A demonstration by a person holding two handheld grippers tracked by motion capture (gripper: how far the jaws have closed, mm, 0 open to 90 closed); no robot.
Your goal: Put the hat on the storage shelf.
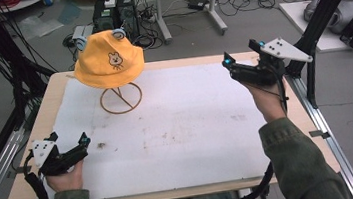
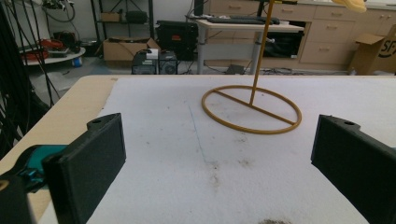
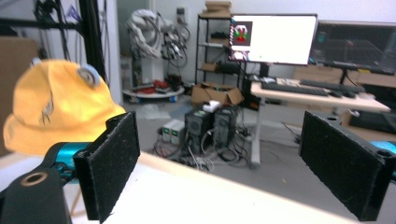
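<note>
hat on its stand, both grippers waiting apart

a cluttered lab sits behind the table: computer towers (image 1: 115, 11) and loose cables on the floor, a lit monitor (image 3: 273, 38) on a desk farther back. the worktop is a wooden table (image 1: 57, 90) under a stained white mat (image 1: 183, 129). toward the far left corner, a yellow bucket hat (image 1: 108, 59) with a little bear face hangs on a thin gold wire stand (image 1: 121, 99), whose ring base lies flat on the mat.

the left gripper (image 1: 83, 143) rests low near the near left corner, jaws spread wide, nothing between them. the right gripper (image 1: 228, 66) is held up near the far right edge, aimed toward the hat, jaws also wide and empty.

the risk, as i judge it, is the stand. it looks light and tall, so a sideways pull on the brim could tip it or drag it across the mat. a pinch of soft cloth may also slip free, and a jaw could catch the rod under the crown.
</note>
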